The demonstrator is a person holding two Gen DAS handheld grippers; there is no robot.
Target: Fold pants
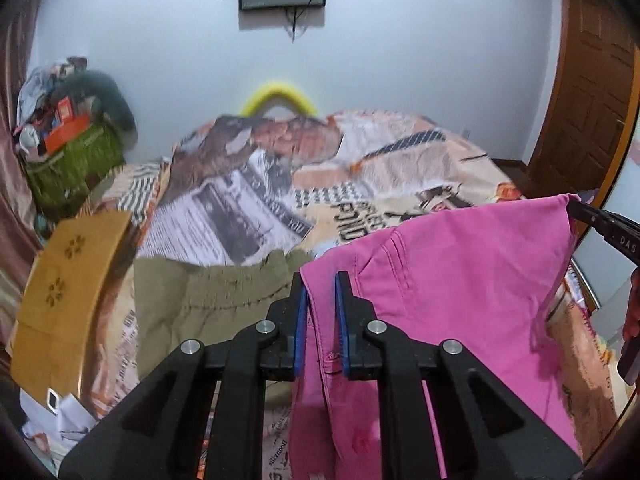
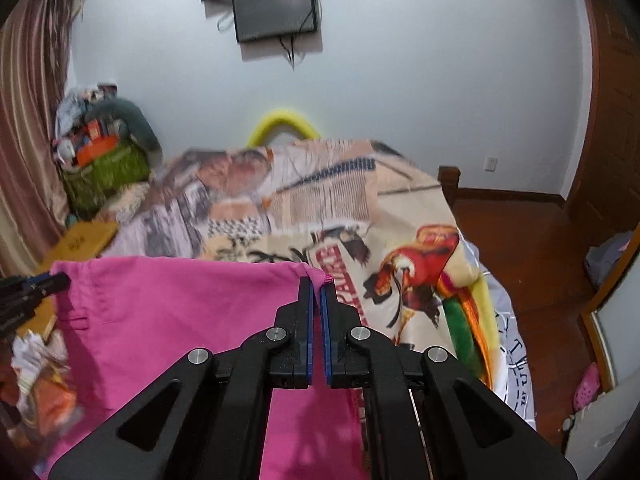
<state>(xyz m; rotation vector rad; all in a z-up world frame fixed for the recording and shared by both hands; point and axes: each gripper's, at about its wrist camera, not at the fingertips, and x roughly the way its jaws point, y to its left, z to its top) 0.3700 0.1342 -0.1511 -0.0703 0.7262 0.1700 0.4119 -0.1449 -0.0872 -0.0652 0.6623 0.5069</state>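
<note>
Below and ahead of both our grippers lies the bed (image 2: 400, 208) with its printed cover. Between the grippers hang the pink pants (image 1: 460, 272), stretched above the bed. Our left gripper (image 1: 321, 280) is clamped on one top corner, our right gripper (image 2: 319, 284) on the other. Olive pants (image 1: 208, 300) lie left of the left gripper.

We're in a home bedroom: a bed under a busy newspaper-and-parrot print blanket (image 2: 352, 216), satiny brown curtains (image 2: 28, 120), a dark wall-mounted screen (image 2: 276, 12), a panelled wooden door (image 1: 592, 92), wooden floorboards (image 2: 520, 248).
</note>
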